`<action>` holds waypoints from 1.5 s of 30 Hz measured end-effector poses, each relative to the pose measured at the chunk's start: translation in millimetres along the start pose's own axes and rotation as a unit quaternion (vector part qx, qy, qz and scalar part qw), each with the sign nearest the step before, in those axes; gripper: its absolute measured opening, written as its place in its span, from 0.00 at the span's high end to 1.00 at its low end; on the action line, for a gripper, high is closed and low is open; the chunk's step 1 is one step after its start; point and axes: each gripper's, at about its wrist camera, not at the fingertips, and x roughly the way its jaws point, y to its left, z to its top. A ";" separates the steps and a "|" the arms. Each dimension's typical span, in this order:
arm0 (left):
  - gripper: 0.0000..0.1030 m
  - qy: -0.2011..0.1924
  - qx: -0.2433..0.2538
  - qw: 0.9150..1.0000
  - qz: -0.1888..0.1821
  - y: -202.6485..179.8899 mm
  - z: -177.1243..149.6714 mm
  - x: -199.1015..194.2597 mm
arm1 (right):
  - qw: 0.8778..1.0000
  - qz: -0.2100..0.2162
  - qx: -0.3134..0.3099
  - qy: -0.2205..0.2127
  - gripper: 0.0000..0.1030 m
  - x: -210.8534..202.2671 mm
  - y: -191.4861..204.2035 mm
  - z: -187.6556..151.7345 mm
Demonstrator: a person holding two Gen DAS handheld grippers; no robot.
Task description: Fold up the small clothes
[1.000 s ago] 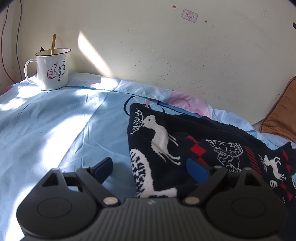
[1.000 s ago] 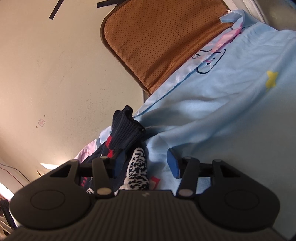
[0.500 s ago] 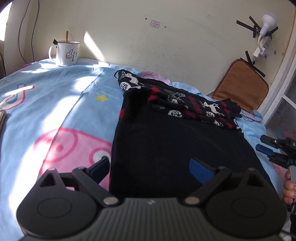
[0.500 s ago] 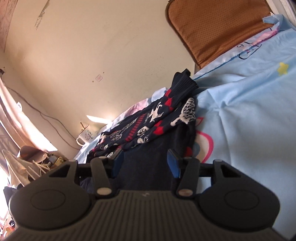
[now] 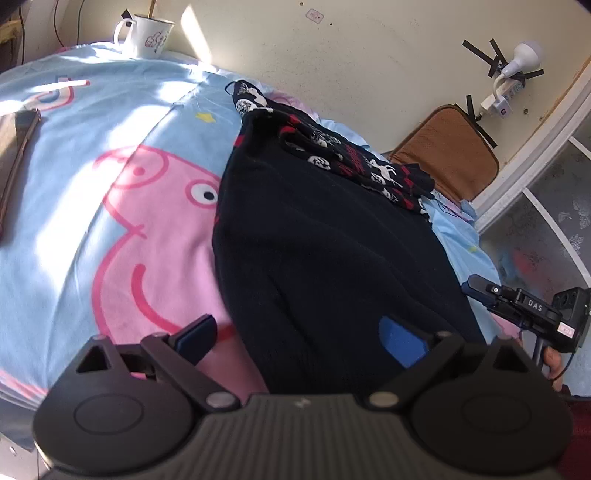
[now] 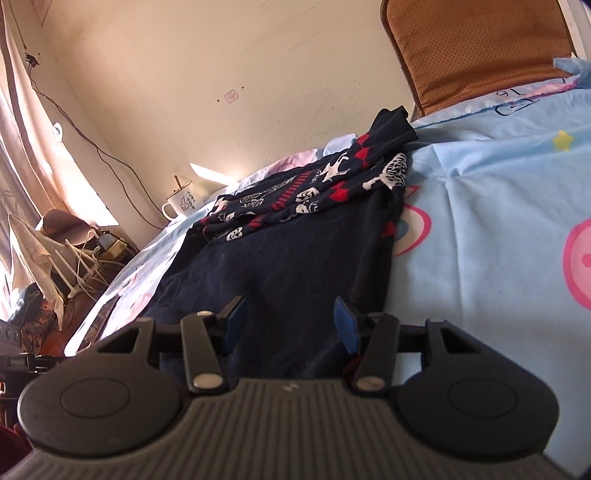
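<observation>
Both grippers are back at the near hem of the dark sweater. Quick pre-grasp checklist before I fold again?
1. Left gripper open: ok.
2. Right gripper open: ok.
3. Sweater lies flat on the bedsheet, patterned sleeves folded across its far end: ok.
4. Fingers over the near hem: left straddles the sweater's left edge; hem itself hidden: cannot tell.
5. Mug far from the fold path: ok.

"DAS" in white letters on the right claw [image 5: 532, 308] body.
</observation>
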 end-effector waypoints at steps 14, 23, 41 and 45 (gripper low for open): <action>0.90 0.042 -0.010 0.999 0.021 -7.1 -9.3 0.8 | 0.998 0.018 0.010 0.052 0.47 -44.8 1.4 -57.9; 0.91 -0.031 -0.050 0.998 -0.021 2.5 9.3 -64.7 | 0.994 0.091 -0.017 0.052 0.89 -50.8 20.6 -64.7; 0.32 -0.065 -0.120 0.991 0.012 13.1 162.6 58.6 | 0.993 -0.011 0.093 -0.071 0.77 39.4 -39.3 87.8; 0.27 -0.073 -0.149 0.986 0.030 37.5 163.4 69.3 | 0.987 -0.038 0.117 -0.099 0.56 31.9 -57.9 82.7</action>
